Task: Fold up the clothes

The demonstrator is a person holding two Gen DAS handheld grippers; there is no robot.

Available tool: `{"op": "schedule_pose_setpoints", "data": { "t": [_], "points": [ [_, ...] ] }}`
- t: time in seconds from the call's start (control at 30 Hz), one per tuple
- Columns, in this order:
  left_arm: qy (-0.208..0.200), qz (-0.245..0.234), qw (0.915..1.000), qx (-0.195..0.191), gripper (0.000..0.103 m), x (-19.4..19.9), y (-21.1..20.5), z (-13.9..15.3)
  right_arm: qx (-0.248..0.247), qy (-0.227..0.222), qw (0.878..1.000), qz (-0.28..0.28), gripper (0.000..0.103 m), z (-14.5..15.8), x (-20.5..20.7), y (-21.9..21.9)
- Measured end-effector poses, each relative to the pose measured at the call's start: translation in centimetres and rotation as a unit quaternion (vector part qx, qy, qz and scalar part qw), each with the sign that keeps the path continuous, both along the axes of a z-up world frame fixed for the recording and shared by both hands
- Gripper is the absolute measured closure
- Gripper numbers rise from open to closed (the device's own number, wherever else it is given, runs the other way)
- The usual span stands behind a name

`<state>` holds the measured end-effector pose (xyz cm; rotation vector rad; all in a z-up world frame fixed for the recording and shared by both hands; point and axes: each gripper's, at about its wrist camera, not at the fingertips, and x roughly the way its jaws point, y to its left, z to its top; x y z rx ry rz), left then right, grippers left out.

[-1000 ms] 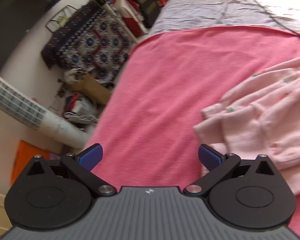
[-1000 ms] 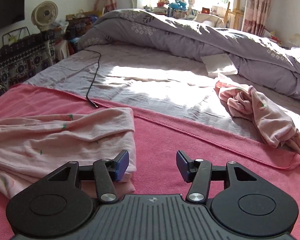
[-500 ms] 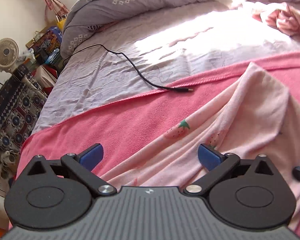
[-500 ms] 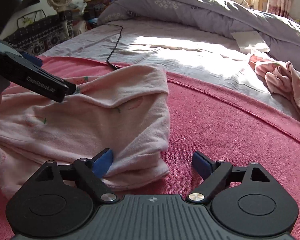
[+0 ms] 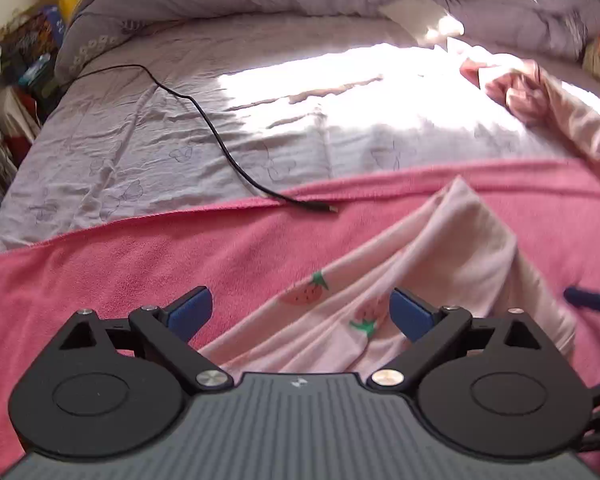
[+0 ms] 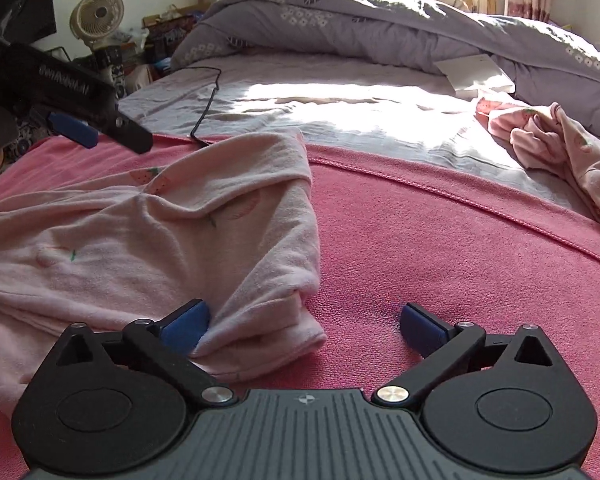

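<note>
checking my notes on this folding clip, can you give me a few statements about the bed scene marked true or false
1. The pale pink garment lies on the pink towel. True.
2. The right gripper is shut on the garment. False: its fingers stand wide open, the garment's corner between them.
3. A black cable runs across the lilac sheet, its plug end on the towel. True.
4. The left gripper holds a sock. False: it is open and holds nothing.
5. A second pink garment lies neatly folded. False: it is crumpled.
</note>
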<state>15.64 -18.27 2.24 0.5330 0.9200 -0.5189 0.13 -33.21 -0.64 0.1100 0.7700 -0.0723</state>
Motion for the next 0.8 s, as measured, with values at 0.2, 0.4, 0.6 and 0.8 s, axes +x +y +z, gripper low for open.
{"op": "schedule_pose_setpoints", "data": {
  "t": [0.2, 0.4, 0.6, 0.8],
  "points": [
    [-0.064, 0.067, 0.9956, 0.006, 0.0, 3.0, -0.7, -1.2, -0.001, -0.007, 1.0, -0.001, 0.0, -0.1, -0.1, 0.0],
    [-0.058, 0.229, 0.9715, 0.015, 0.009, 8.6, 1.7, 0.0, 0.0, -0.006, 1.0, -0.001, 0.0, -0.1, 0.0, 0.1],
    [-0.028, 0.064, 0.9928, -0.097, 0.007, 3.1, -1.1, 3.2, 0.001, -0.002, 1.0, -0.002, 0.0, -0.1, 0.1, 0.1],
    [-0.04, -0.037, 0.9983, -0.02, 0.004, -0.6, -8.5, -0.9, 0.02, 0.036, 0.999, 0.005, 0.0, 0.6, 1.0, -0.9]
  ]
}}
